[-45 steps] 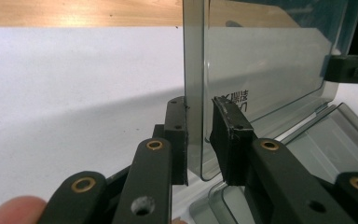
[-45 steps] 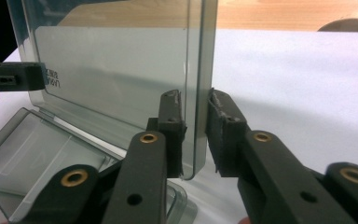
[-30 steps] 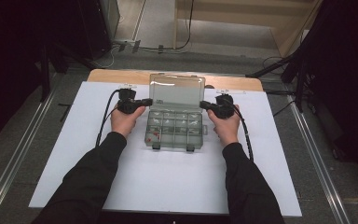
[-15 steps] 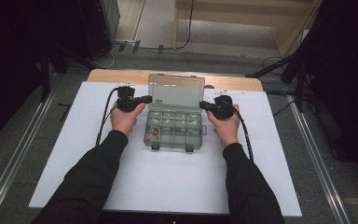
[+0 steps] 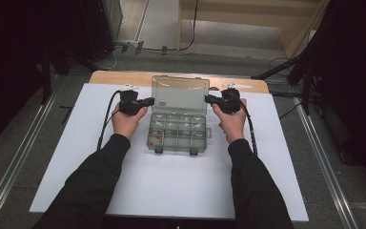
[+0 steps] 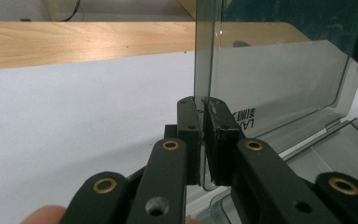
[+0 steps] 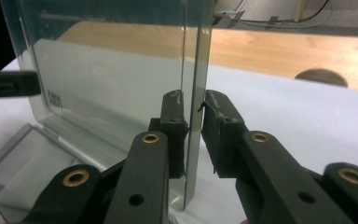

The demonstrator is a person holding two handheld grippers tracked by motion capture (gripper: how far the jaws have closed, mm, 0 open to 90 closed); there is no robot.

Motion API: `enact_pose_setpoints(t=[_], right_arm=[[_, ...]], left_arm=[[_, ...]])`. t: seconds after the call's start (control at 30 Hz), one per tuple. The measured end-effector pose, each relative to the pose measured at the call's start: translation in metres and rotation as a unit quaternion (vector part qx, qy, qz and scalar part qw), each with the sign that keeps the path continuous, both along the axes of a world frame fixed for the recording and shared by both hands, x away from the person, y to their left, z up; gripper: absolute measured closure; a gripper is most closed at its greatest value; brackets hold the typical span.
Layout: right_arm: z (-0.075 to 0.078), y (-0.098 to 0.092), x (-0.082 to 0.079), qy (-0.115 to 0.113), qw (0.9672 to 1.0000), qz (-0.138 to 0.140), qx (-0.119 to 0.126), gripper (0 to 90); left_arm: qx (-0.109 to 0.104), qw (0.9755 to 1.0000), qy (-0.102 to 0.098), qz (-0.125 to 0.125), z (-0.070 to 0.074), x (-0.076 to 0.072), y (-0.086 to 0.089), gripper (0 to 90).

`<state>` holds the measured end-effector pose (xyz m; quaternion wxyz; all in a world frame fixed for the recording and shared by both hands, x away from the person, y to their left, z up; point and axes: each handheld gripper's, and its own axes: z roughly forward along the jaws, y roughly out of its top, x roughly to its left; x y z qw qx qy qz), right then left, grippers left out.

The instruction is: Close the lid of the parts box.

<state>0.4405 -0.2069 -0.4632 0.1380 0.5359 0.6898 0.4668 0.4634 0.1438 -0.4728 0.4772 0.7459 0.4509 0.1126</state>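
So there's a clear plastic organizer box (image 5: 177,133) sitting in the middle of the white sheet (image 5: 76,181) on the desk (image 5: 119,76), with its smoky see-through lid (image 5: 180,94) flipped up and standing pretty much upright at the far edge. The tray part is split into small compartments; a few have little bits in them, including something red in the near-left one, but they're too small to make out.

The left gripper (image 5: 145,102) comes in from the left side and has its jaws clamped on the left edge of the lid. In the left gripper view the two black pads (image 6: 214,135) squeeze right up against the plastic edge (image 6: 204,70), no gap showing.

The right gripper (image 5: 210,100) is at the opposite edge of the lid. Its jaws have just been opening a bit: in the right gripper view the lid's edge (image 7: 196,70) stands between them, the left pad (image 7: 173,130) close against it, while the right pad (image 7: 216,135) stands off with a visible sliver of daylight. So the lid is between the jaws but not pinched.

Both hands rest on the sheet just beside the box, dark sleeves coming up from the near edge, with a cable (image 5: 106,119) trailing back along the left wrist.
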Motion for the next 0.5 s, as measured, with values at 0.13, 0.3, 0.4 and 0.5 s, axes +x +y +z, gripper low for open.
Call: enact_pose_setpoints(t=[0.13,0.3,0.4,0.5], right_arm=[[0.005,-0.0003,0.0064,0.015,0.9998,-0.015,0.002,79.8],[0.005,0.0018,0.0084,0.019,0.9997,-0.01,0.007,85.2],[0.0067,0.0024,0.0062,0.016,0.9998,-0.007,0.0,85.7],[0.0084,0.0034,0.0032,0.012,0.9999,-0.006,-0.006,85.9]], left_arm=[[0.0,1.0,-0.003,-0.002,-0.0003,-0.0004,0.0003,85.2],[-0.006,1.0,-0.001,-0.002,-0.0019,-0.0007,0.0026,85.2],[-0.004,1.0,-0.001,-0.001,-0.0018,-0.001,0.0026,85.0],[-0.008,0.9999,0.007,0.003,-0.0022,0.0,0.0025,84.5]])
